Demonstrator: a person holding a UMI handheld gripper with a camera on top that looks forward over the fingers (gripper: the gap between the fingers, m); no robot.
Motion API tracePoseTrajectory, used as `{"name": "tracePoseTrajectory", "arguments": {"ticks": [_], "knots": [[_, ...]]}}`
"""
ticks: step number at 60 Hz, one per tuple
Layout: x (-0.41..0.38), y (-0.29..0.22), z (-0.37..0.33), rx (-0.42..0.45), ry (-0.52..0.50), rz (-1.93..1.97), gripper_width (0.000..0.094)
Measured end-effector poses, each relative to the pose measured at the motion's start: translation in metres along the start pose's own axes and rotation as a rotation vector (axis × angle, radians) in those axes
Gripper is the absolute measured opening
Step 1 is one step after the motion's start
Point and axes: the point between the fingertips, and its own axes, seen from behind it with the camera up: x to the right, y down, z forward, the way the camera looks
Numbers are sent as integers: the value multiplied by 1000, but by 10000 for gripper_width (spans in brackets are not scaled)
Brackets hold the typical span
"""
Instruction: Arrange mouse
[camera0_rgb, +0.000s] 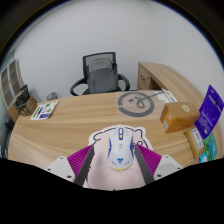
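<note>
A white mouse (119, 147) with blue and yellow marks lies on a pale printed mouse mat (98, 134) on the wooden desk (80, 120). It sits between my gripper's (118, 156) fingertips, with a gap on each side. The fingers (88, 164) carry magenta pads and stand open around the mouse's rear half. The mouse points away from me, toward the far side of the desk.
A round grey mat (137, 101) lies beyond the mouse. A cardboard box (178, 116) and a purple box (209, 108) stand at the right. A booklet (44, 109) lies at the left. A black office chair (101, 72) stands behind the desk.
</note>
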Motion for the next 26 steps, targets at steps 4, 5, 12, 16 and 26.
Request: {"name": "tracePoseTrajectory", "arguments": {"ticks": [4,5,12,16,26], "knots": [[-8,0,-25,20,4,-8,835],[-10,1,-32,24,6,-9,833],[-26,12,-91,64,21,10,833],[-35,24,-128,90,33,24,835],[-56,80,-220,114,55,55,835]]}}
